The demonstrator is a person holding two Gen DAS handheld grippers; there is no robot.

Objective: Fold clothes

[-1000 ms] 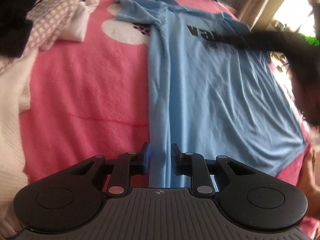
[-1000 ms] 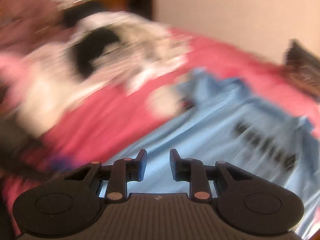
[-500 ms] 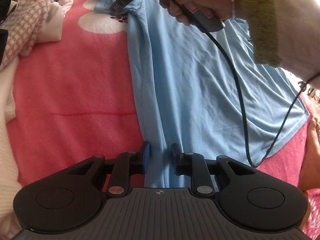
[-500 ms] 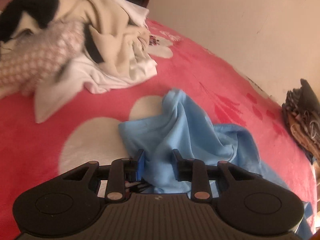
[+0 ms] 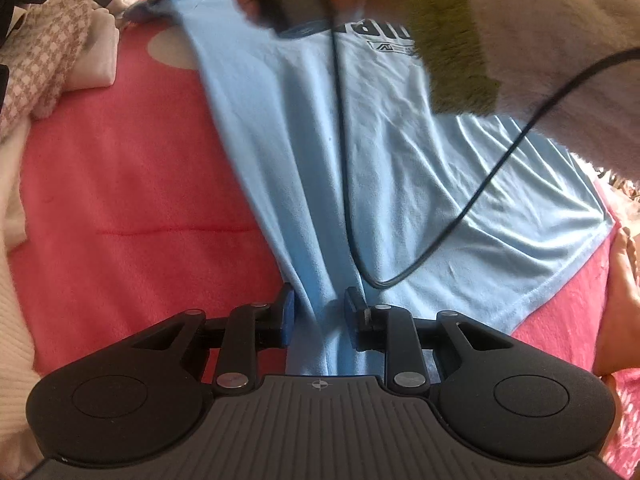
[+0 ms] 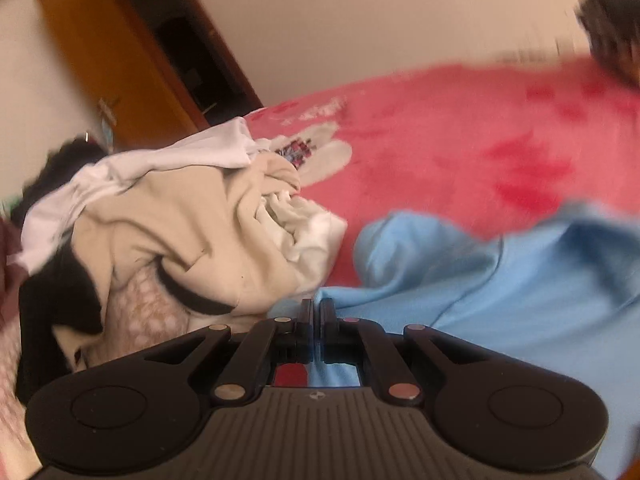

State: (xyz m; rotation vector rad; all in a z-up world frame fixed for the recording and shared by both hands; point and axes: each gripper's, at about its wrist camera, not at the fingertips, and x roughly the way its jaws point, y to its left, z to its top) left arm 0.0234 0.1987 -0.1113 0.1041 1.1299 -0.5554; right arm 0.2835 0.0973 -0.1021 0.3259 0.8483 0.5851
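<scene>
Blue shirt (image 5: 400,184) lies on pink blanket (image 5: 132,184), left edge lifted. Left gripper (image 5: 319,307) jaws parted, shirt's hem corner fold between them, not pinched. Right gripper (image 6: 317,312) clamped tight on shirt's far corner, near clothes pile (image 6: 192,236). Bare blanket left of shirt; cable (image 5: 472,208) hangs across shirt.
</scene>
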